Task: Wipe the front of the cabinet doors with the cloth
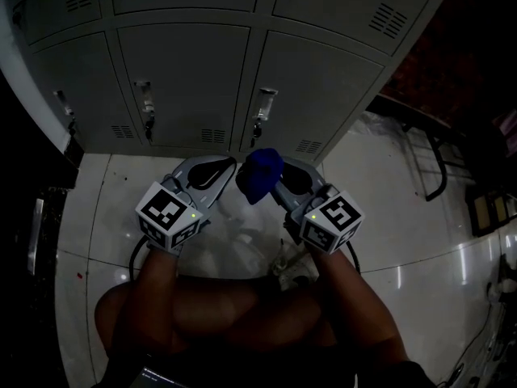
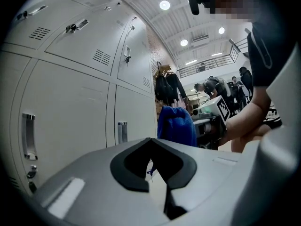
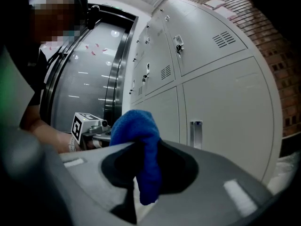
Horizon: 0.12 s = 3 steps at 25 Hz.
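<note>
The grey cabinet doors (image 1: 190,79) stand shut ahead of me, each with a handle and latch (image 1: 263,107) and vent slots. A bunched blue cloth (image 1: 260,173) is pinched in my right gripper (image 1: 273,181), which is shut on it; a fold hangs down between the jaws (image 3: 146,173). Beside it on the left, my left gripper (image 1: 231,166) has its jaws together with nothing in them, and sees the cloth (image 2: 176,124) just past its tips. Both grippers hover low over the floor, a short way off the lower doors (image 3: 225,102) and not touching them.
A glossy white tiled floor (image 1: 388,208) lies below. A black metal frame (image 1: 435,156) stands to the right of the cabinet. A dark fixture (image 1: 36,233) sits at the left. People and hanging coats (image 2: 211,86) show far behind; a metal-framed door (image 3: 89,79) stands beyond the cabinet row.
</note>
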{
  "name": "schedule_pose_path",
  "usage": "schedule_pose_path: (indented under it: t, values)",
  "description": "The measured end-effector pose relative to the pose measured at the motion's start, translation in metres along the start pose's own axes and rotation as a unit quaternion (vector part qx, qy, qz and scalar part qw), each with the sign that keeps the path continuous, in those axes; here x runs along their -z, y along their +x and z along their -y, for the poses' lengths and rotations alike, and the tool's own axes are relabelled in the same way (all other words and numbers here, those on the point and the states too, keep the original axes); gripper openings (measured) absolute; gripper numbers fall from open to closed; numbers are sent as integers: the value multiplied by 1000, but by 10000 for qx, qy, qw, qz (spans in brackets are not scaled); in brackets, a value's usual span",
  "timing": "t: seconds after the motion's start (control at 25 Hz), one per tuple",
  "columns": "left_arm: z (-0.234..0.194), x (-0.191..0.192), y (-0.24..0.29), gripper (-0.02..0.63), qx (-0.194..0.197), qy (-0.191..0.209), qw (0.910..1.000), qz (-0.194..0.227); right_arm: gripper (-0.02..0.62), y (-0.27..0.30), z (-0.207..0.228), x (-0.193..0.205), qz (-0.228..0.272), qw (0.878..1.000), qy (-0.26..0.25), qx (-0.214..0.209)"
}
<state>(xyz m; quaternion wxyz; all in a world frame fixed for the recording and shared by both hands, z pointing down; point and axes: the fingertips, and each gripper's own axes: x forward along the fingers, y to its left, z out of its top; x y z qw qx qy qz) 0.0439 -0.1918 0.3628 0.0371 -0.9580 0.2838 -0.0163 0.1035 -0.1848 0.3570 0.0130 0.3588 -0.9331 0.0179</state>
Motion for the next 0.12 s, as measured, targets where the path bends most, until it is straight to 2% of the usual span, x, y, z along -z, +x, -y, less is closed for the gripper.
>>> schedule_pose_path:
  t: [0.12]
  values:
    - [2, -1, 1, 0, -7, -36, 10000, -19, 77, -1, 0, 0, 1, 10000, 27, -6]
